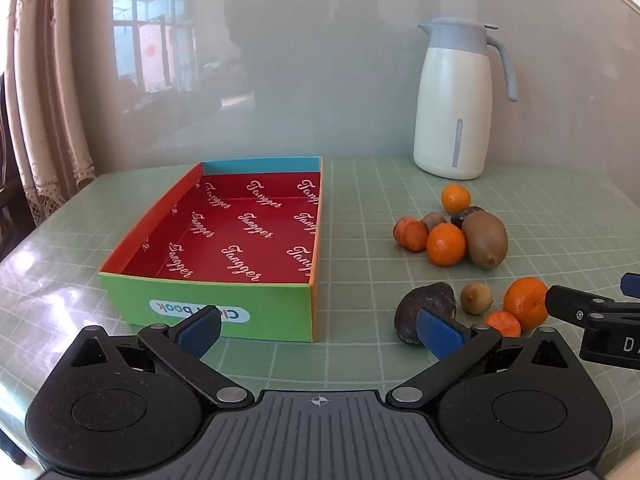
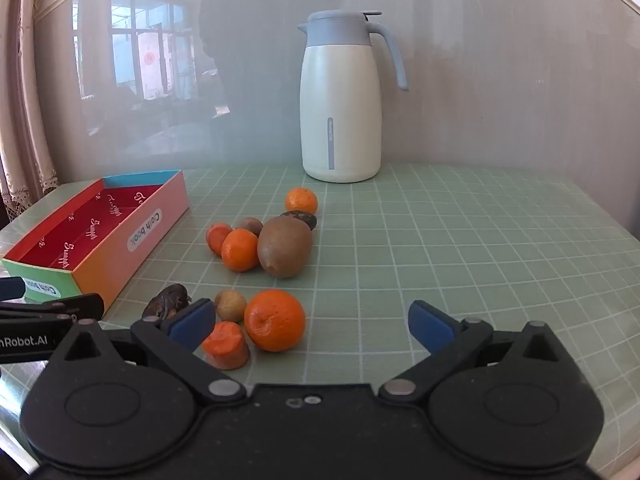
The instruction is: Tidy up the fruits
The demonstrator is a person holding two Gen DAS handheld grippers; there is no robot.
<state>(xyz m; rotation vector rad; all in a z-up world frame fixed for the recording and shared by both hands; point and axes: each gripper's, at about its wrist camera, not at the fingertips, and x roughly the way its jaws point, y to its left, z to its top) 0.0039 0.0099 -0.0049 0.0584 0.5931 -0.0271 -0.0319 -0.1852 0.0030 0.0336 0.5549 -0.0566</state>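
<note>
Both tools stand ready with nothing between their jaws: the left gripper is spread wide just short of the near end of the box; the right gripper is spread wide over the near fruit group.

The fruit lies loose on the table mat, right of the box and forward of the jug, in two clusters toward the middle of the mat.

Handling, as judged:
- near tangerine: light, round, yielding skin; grip across its widest part with modest pressure, as it may roll.
- kiwi: firm, fuzzy, good friction; grip across the short axis.
- dark wrinkled fruit: probably soft, bruises easily; close gently.
- orange stub: cut, stiff; grip its flanks.
</note>
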